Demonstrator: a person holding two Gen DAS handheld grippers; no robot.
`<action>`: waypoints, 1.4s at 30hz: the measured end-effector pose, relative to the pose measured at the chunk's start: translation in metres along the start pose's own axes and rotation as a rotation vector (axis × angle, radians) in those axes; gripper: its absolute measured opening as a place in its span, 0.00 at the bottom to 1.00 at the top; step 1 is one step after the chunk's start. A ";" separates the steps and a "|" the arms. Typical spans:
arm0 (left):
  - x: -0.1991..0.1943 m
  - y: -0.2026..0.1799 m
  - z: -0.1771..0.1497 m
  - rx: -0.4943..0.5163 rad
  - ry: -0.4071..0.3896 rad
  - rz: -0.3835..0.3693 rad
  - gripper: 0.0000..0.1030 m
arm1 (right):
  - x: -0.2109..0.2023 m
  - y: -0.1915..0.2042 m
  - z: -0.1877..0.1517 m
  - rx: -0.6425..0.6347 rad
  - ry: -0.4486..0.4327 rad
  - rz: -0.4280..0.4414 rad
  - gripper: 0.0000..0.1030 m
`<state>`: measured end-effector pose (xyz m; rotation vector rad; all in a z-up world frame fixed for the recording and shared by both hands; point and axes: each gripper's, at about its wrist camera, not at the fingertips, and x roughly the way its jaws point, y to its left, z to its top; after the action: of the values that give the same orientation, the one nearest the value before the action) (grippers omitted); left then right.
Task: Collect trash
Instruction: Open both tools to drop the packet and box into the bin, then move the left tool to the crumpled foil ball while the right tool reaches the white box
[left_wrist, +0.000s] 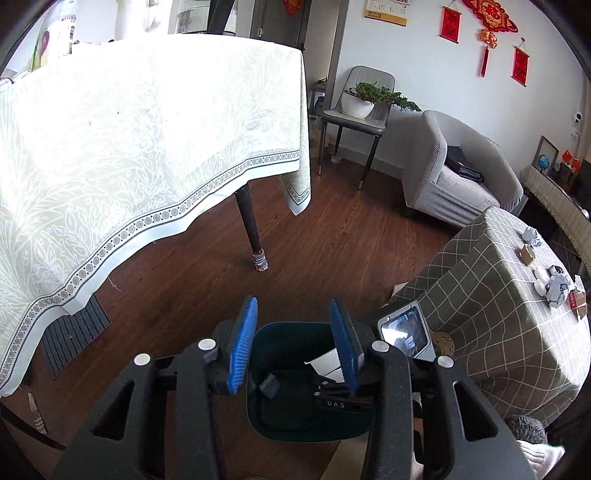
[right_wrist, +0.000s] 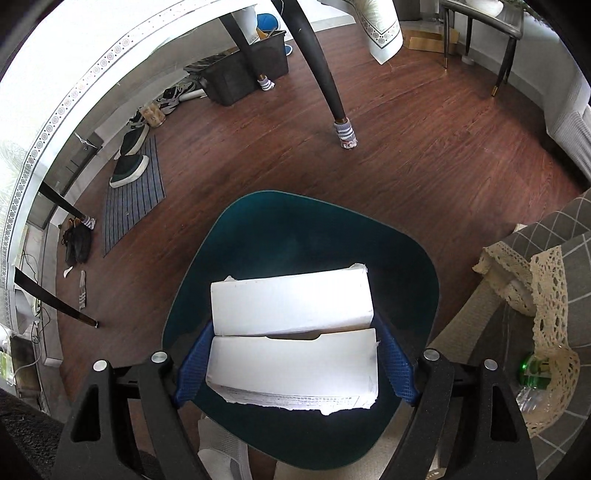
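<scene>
Cardboard fills the right gripper (right_wrist: 295, 365): a torn white box (right_wrist: 293, 332), flattened and folded along its middle, sits between the blue pads with its long axis running straight across from one pad to the other, each end pressed by a finger. The jaws stand wide because the box is wide. Directly under it lies the mouth of the dark teal bin (right_wrist: 295, 229), so the box hangs inside the rim's outline, nearer the rim's near edge than its far one. Judged from this, the drop calls only for the pads to part; the box's length looks close to the bin's width, so a corner could catch on the rim.

Beside the bin, the left gripper (left_wrist: 295, 343) hovers higher with its pads partly apart and nothing between them. Beyond the bin, on the checked cloth of the low table (left_wrist: 480, 295), crumpled paper balls (left_wrist: 559, 288) and small scraps wait, well apart from both grippers; the left looks freer to fetch them.
</scene>
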<state>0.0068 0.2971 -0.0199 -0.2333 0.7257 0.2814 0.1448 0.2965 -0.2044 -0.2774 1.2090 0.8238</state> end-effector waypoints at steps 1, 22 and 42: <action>0.000 -0.001 0.000 0.000 0.001 0.004 0.42 | 0.002 0.000 -0.001 0.001 0.004 0.003 0.83; -0.039 -0.041 0.032 0.017 -0.117 -0.043 0.55 | -0.077 -0.004 -0.015 -0.121 -0.154 0.048 0.77; -0.039 -0.146 0.050 0.068 -0.190 -0.197 0.75 | -0.268 -0.087 -0.069 -0.077 -0.477 -0.096 0.74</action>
<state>0.0582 0.1686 0.0589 -0.2085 0.5189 0.0898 0.1250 0.0851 -0.0071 -0.1851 0.7136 0.7973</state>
